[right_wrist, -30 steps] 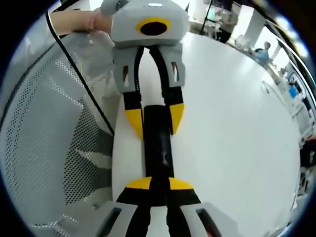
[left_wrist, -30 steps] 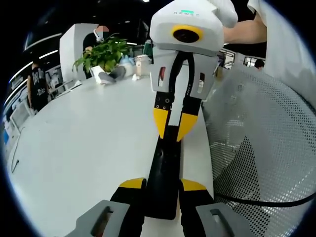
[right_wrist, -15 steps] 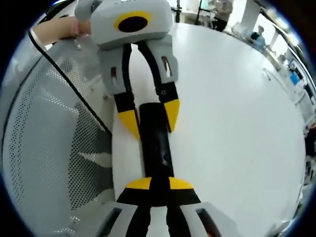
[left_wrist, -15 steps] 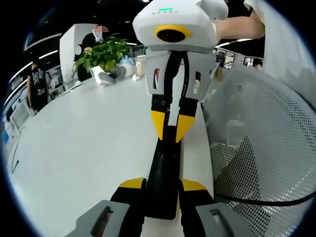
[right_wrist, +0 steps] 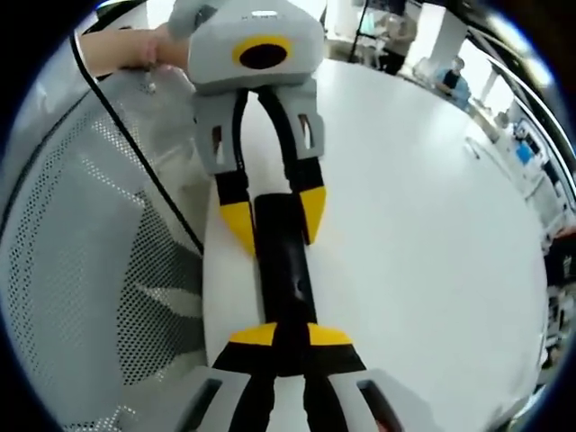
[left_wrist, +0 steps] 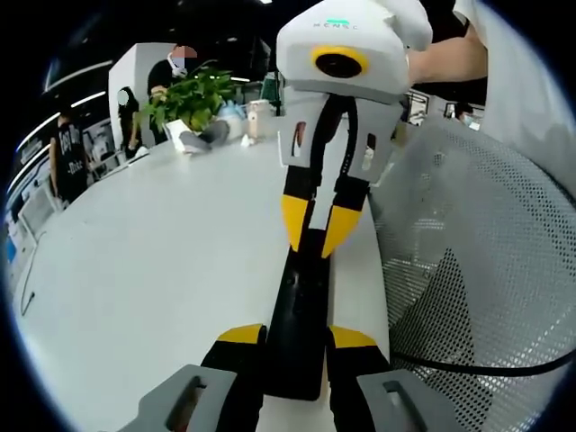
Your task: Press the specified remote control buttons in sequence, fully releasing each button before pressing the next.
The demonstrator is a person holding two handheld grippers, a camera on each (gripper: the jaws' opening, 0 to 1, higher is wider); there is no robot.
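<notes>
Fingers of the left gripper (left_wrist: pixel 295 340), black with yellow tips, were closed on the near end of a long, slim black plastic remote control (left_wrist: pixel 299 310), which lay lengthwise on the white table (left_wrist: pixel 162 270) close to its edge. At the far end of the remote, in the left gripper view, the right gripper (left_wrist: pixel 313 236) pointed down from its white housing, its two yellow-tipped fingers (left_wrist: pixel 294 221) drawn close together over the remote's top face; whether they touched it could not be told. In the right gripper view, the right gripper's own fingers (right_wrist: pixel 254 336) met over the remote control (right_wrist: pixel 281 270) with almost no gap, and the left gripper (right_wrist: pixel 275 220) stood opposite, its yellow tips on either side of the remote's far end. A grey perforated mesh chair back (left_wrist: pixel 486 270) stood just beside the table edge, with a thin black cable (right_wrist: pixel 135 148) running across it. A person's hand (right_wrist: pixel 135 49) held the left gripper's grey housing. Farther off on the table stood a leafy green potted plant (left_wrist: pixel 189 99).
</notes>
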